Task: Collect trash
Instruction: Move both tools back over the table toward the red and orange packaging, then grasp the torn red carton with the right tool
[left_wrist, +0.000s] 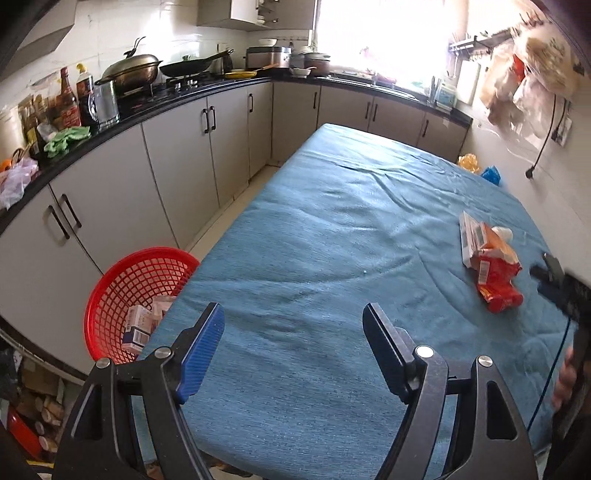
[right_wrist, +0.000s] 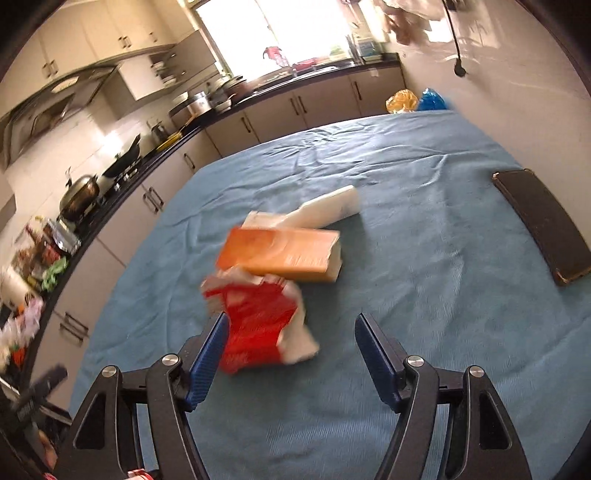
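Nearest the left wrist camera, the left gripper hung over the blue tablecloth with its jaws spread wide and nothing but bare cloth between them. Just off the table's near-left edge stood a red mesh basket, and inside it lay a couple of small cartons partly hidden behind the table edge. In the right wrist view, the right gripper also had its jaws apart; the crumpled red wrapper lay on the cloth between the fingers, close against the left blue pad, though blur made it impossible to tell whether it touched, and the right pad stood clear of it. Just beyond the wrapper, and touching or overlapping it, rested an orange box, and behind that a white carton lay at an angle. The same small heap appeared in the left view toward the table's right side, with the right gripper's dark tip just beside it. Off to the right on the cloth, well apart from the trash, lay a dark flat phone-like object. Farther back, grey cabinets ran beneath a black counter holding pans, bottles and a green cloth, with a bright window at the far end.
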